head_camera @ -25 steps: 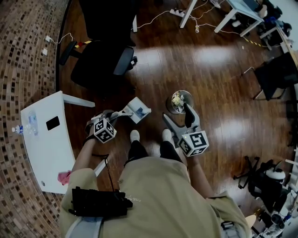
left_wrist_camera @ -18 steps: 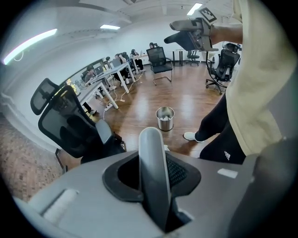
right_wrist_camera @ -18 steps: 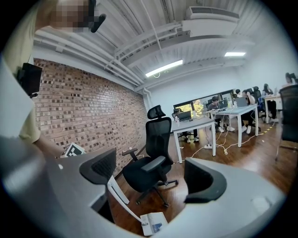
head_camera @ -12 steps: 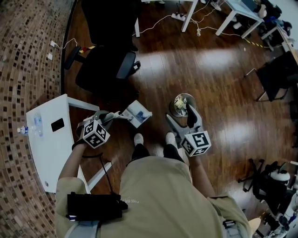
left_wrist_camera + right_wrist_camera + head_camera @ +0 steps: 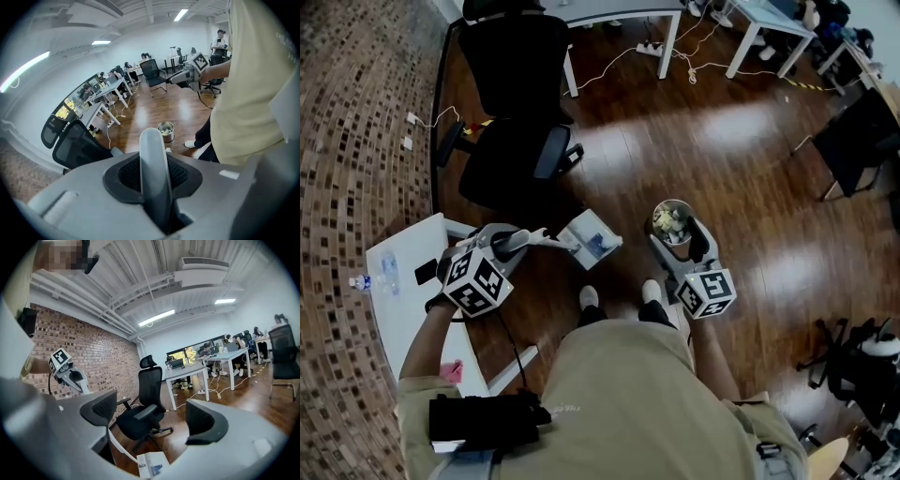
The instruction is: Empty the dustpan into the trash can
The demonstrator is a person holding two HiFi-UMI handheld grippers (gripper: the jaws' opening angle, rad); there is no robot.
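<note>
Dustpan (image 5: 593, 236) clamped in left gripper (image 5: 525, 240) jaws, seemingly near trash can (image 5: 673, 203).

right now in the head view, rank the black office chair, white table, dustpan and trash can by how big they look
1. black office chair
2. white table, partly hidden
3. dustpan and trash can: look alike; dustpan is held up nearer the camera, so unranked

Brick wall (image 5: 93, 352) on one side. Dark glossy wood floor (image 5: 741, 150). Black office chair (image 5: 511, 141) beside white desk (image 5: 187, 373). Small white table (image 5: 403, 309). Ceiling strip lights (image 5: 157, 317) on.
</note>
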